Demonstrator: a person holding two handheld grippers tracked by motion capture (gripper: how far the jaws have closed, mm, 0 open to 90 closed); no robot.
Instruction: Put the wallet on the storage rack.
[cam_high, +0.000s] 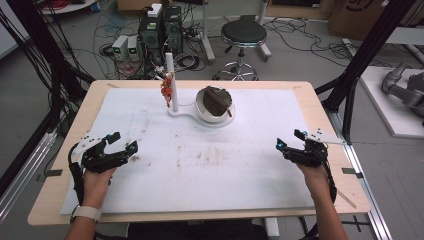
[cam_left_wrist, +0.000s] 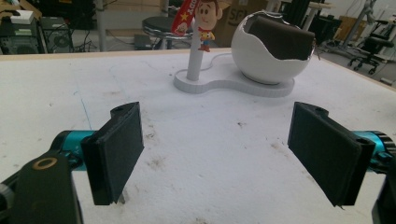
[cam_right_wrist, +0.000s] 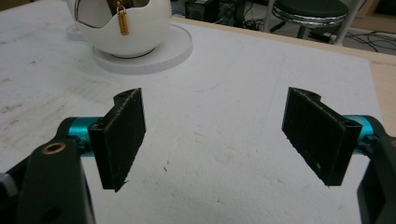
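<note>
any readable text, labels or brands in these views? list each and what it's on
"SP": partial dark print on the cardboard box behind the white egg-shaped bowl; the rest is hidden.
Red strap above the cowboy figure on the post: white star and letters, too blurred to read.
Gold tag hanging in the bowl: engraving too small to read.
Cardboard box at far right: dark print, cut off and unreadable.

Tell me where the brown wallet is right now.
The brown wallet sits inside the white egg-shaped bowl at the table's far centre in the high view, just right of the white post that carries the cowboy figure.
</note>
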